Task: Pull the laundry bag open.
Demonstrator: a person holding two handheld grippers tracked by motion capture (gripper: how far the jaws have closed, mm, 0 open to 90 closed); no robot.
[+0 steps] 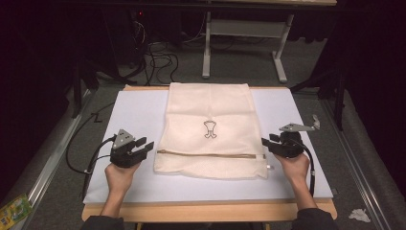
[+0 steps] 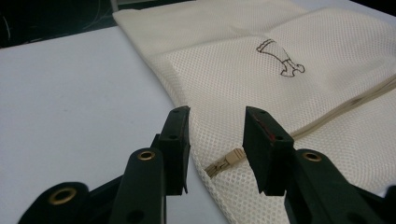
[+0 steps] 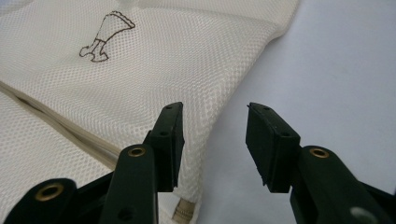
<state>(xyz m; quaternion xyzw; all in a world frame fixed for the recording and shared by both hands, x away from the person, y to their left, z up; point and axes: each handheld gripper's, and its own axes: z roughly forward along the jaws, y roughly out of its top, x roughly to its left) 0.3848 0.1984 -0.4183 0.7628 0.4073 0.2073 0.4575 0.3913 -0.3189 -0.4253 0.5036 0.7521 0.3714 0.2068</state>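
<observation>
Both claws, left claw and right claw, spread beside mesh bag; left gripper view reveals zipper end.

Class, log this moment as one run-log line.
left gripper: open, at mesh bag's left edge | right gripper: open, at right edge | bag: flat on table

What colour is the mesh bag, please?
The mesh bag is cream, clearest in the left gripper view.

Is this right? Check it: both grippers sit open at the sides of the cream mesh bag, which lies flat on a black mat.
One detail is wrong: the mat is white, not black, as the high view shows. The rest holds: the left gripper and the right gripper sit open at either side of the cream mesh bag, which lies flat.
</observation>
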